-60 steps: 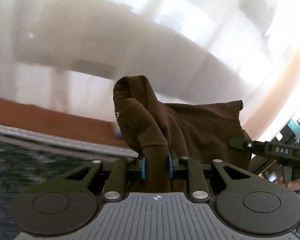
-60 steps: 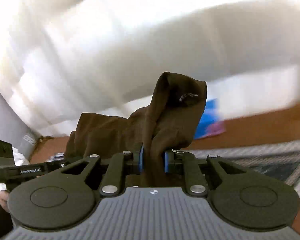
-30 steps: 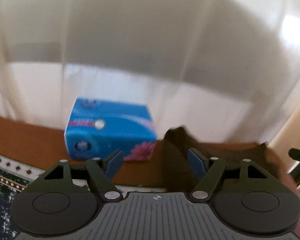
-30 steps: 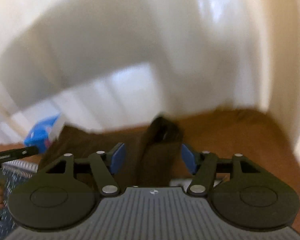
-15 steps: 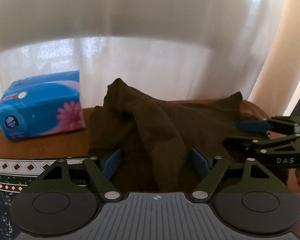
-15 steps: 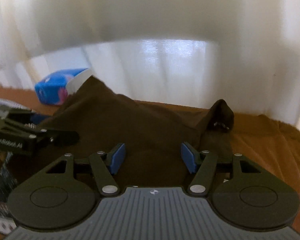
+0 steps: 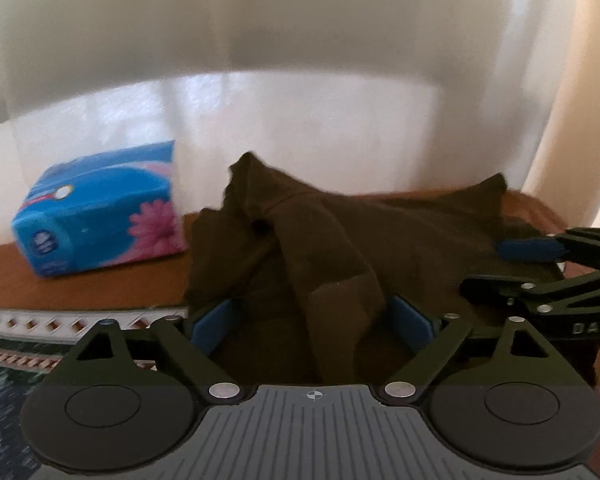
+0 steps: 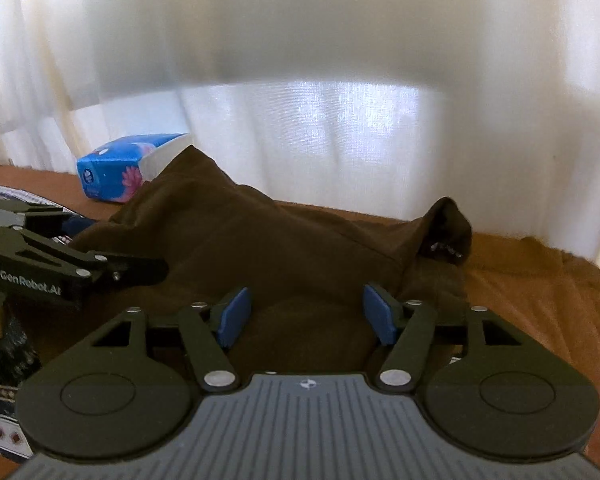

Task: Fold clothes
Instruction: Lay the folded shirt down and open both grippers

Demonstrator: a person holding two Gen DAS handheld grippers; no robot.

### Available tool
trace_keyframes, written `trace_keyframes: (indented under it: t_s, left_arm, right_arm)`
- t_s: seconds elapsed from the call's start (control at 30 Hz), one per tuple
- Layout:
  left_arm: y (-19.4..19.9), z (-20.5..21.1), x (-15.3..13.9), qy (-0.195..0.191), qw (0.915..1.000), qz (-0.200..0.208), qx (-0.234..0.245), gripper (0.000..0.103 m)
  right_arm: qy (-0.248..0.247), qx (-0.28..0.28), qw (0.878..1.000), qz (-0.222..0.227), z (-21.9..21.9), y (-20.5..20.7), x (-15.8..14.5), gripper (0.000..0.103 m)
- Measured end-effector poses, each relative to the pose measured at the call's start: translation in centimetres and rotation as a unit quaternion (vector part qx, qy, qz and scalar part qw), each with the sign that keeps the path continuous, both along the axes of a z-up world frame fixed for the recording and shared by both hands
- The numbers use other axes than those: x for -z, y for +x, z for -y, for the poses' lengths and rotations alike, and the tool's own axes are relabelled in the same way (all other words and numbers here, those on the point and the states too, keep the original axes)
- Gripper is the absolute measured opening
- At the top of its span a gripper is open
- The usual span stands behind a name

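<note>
From the left wrist, the left gripper [image 7: 312, 322] has its blue pads spread wide, having just opened further; a ridge of the dark brown garment [image 7: 340, 248] lies loose between them, pressed by neither pad. The garment is heaped on the brown cloth surface [image 7: 80, 284], with a blue tissue pack [image 7: 100, 212] just beside it at ten o'clock and a white curtain [image 7: 300, 80] behind. From the right wrist, the right gripper [image 8: 304, 314] also stands parted, jaws just widened, over the garment without gripping it; the tissue pack lies at ten o'clock, touching the garment's far peak.
</note>
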State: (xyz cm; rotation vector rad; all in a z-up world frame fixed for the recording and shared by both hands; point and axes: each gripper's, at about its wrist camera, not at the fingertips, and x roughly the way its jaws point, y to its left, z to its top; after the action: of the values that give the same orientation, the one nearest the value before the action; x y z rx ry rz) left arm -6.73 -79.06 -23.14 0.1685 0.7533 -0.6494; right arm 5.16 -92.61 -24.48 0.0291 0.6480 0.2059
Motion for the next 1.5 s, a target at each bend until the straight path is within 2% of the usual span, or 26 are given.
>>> trace_keyframes:
  t_s: [0.07, 0.17, 0.2, 0.27, 0.37, 0.47, 0.57, 0.73, 1.0, 1.17, 1.5]
  left_arm:
    - [-0.2, -0.3, -1.4, 0.015, 0.9995, -0.026, -0.009, 0.093]
    - [-1.8, -1.8, -4.2, 0.025, 0.9991, -0.031, -0.014, 0.094]
    - [-2.4, -2.4, -5.2, 0.023, 0.9992, -0.03, -0.016, 0.096]
    - [-3.5, -3.6, -7.5, 0.008, 0.9992, -0.03, -0.025, 0.1]
    - [-4.6, -4.8, -10.5, 0.001, 0.9979, -0.036, -0.053, 0.103]
    - [-5.6, -5.5, -12.5, -0.013, 0.9969, -0.042, -0.065, 0.103]
    - [-6.4, -5.6, -13.6, -0.009, 0.9967, -0.042, -0.069, 0.103]
    - [-8.5, -5.4, -14.7, 0.014, 0.9982, -0.021, -0.053, 0.103]
    - [-9.7, -5.1, -15.1, 0.022, 0.9984, -0.026, -0.046, 0.103]
    - [-10.2, -4.8, -15.5, 0.03, 0.9987, -0.018, -0.036, 0.103]
    - [-10.5, -4.5, -15.2, 0.033, 0.9984, -0.031, -0.033, 0.103]
  right_arm:
    - [0.019, 0.007, 0.999, -0.034, 0.0, 0.3, -1.5, 0.076]
    - [0.071, 0.021, 0.996, -0.048, 0.7, -1.0, -4.9, 0.079]
    - [0.086, 0.027, 0.995, -0.043, 1.1, -1.7, -6.2, 0.08]
    - [0.102, 0.033, 0.994, -0.03, 1.4, -3.2, -8.7, 0.092]
    - [0.117, 0.037, 0.992, -0.007, 1.8, -5.6, -12.7, 0.103]
    - [0.095, 0.035, 0.995, -0.004, 1.3, -7.4, -15.7, 0.102]
    - [0.07, 0.041, 0.996, -0.037, 0.6, -8.7, -17.1, 0.102]
    - [0.04, 0.034, 0.997, -0.062, -0.8, -11.2, -17.4, 0.102]
    - [0.025, 0.043, 0.996, -0.079, -2.0, -12.7, -16.4, 0.102]
    - [0.021, 0.055, 0.995, -0.084, -1.7, -13.3, -16.2, 0.102]
    - [0.016, 0.069, 0.993, -0.099, -0.9, -13.6, -15.8, 0.102]
